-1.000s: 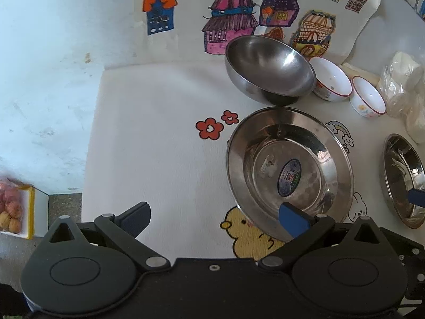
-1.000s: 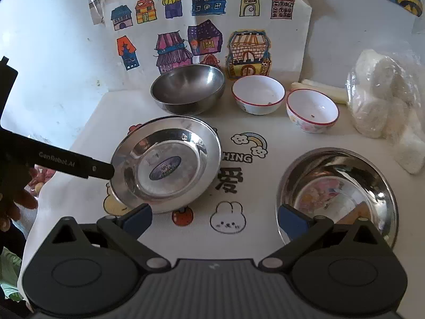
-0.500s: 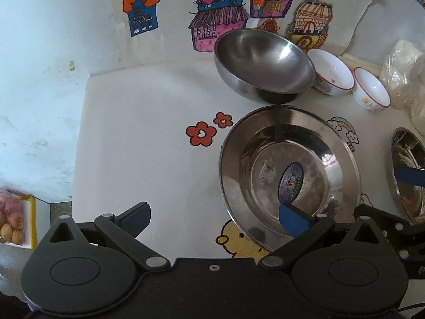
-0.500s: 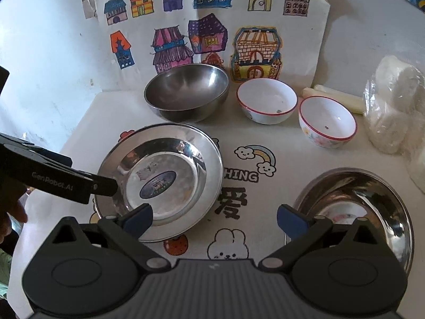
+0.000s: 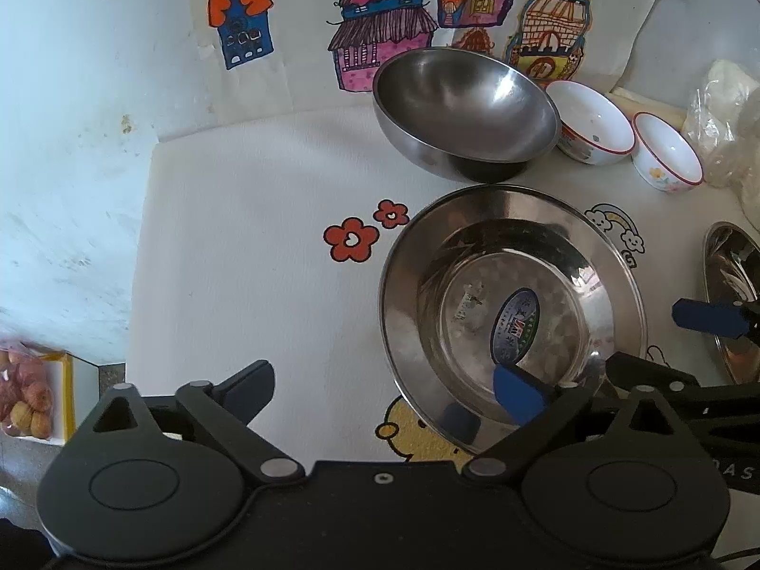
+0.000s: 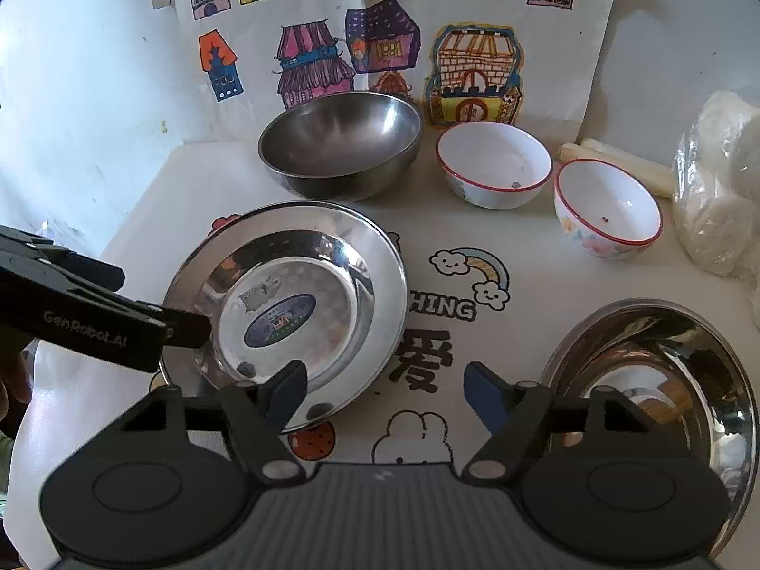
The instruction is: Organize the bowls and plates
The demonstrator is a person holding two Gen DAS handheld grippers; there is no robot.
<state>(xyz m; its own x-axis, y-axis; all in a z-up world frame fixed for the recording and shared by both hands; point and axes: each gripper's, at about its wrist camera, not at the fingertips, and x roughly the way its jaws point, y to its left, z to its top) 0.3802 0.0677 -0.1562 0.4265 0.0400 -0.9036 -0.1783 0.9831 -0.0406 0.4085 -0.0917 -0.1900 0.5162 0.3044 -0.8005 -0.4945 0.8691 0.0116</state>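
Note:
A steel plate with a blue oval sticker [image 5: 513,304] [image 6: 289,308] lies on the printed cloth. My left gripper [image 5: 384,387] is open; its right finger [image 5: 515,399] is over the plate's near rim, its left finger over bare cloth. My right gripper [image 6: 382,392] is open, its left finger over the plate's near edge, its right finger beside a second steel plate [image 6: 665,380] at the right. A deep steel bowl [image 6: 339,140] [image 5: 465,104] and two white red-rimmed bowls [image 6: 494,164] [image 6: 608,206] stand at the back.
House drawings [image 6: 380,38] hang on the wall behind the bowls. A plastic bag of white stuff [image 6: 722,180] sits at the right. The cloth's left edge [image 5: 137,256] drops to the floor, where a box of fruit [image 5: 28,394] stands.
Both grippers have moved forward toward the sticker plate. The right gripper's fingers have narrowed a little and shifted left. The left finger now reaches over the plate's rim.

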